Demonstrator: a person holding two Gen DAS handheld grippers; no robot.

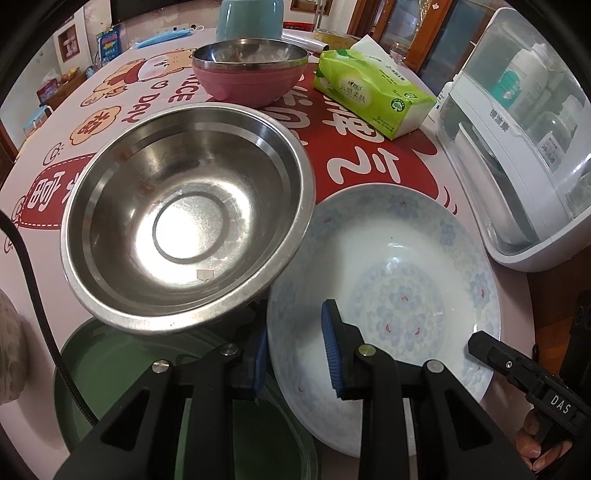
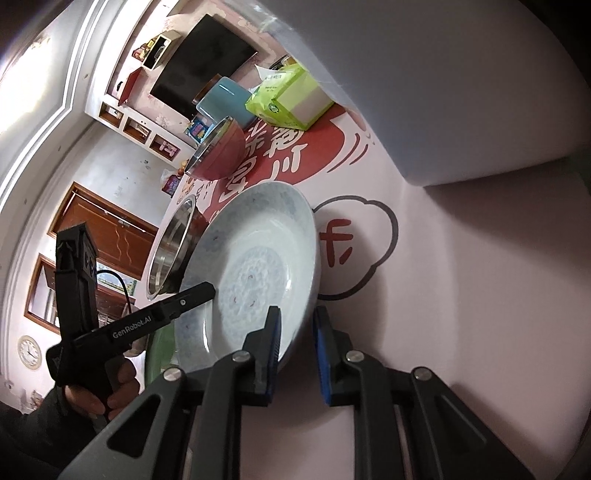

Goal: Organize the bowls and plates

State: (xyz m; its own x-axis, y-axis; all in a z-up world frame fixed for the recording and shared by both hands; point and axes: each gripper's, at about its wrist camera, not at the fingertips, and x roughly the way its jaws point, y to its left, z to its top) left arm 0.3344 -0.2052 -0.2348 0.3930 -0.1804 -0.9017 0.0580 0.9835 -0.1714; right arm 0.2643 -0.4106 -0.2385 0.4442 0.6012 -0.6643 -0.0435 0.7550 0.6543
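A white plate with a blue flower pattern [image 1: 391, 295] lies on the table; it also shows in the right wrist view [image 2: 255, 266]. My left gripper [image 1: 295, 350] is open, its jaws astride the plate's near-left rim. My right gripper [image 2: 295, 350] is open, its jaws astride the plate's rim, one finger over the plate and one outside. A large steel bowl [image 1: 188, 218] rests tilted, overlapping a green plate [image 1: 122, 373] and the white plate's edge; it also shows in the right wrist view [image 2: 170, 251]. A pink bowl with a steel liner [image 1: 251, 74] stands farther back.
A green tissue pack [image 1: 373, 96] lies behind the white plate. A white plastic cabinet [image 1: 517, 147] stands at the right table edge. A teal cup [image 1: 251, 18] stands behind the pink bowl. The tablecloth [image 1: 74, 147] is pink and red.
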